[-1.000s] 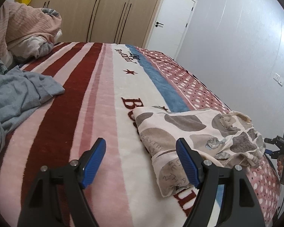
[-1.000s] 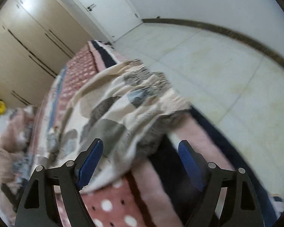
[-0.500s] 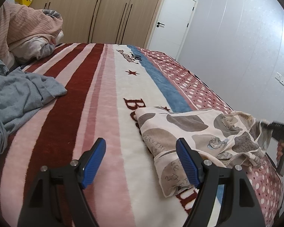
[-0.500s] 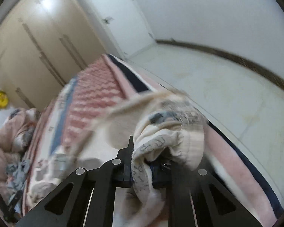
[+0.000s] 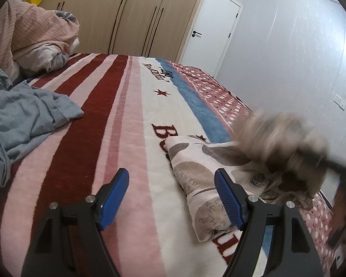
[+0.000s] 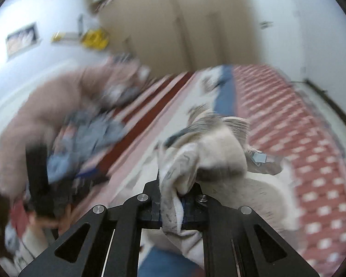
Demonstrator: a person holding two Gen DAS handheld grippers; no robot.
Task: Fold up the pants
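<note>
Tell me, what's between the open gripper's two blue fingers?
Only bare blanket. The left wrist view shows the left gripper open over its pink stripes; the pants lie behind its right finger.

Striped blanket [image 5: 117, 124] lies open; grey garment [image 5: 27, 117] (crumpled) blocks left.

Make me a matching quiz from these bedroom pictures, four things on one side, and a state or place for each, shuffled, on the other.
Things:
1. left gripper
2. right gripper
3. grey-blue garment
4. pink striped bedding

States or places:
A. bunched near the wardrobe
B. shut on the patterned pants
C. open, nothing between its fingers
D. crumpled on the blanket's red stripes

Pairs: 1-C, 2-B, 3-D, 4-A
</note>
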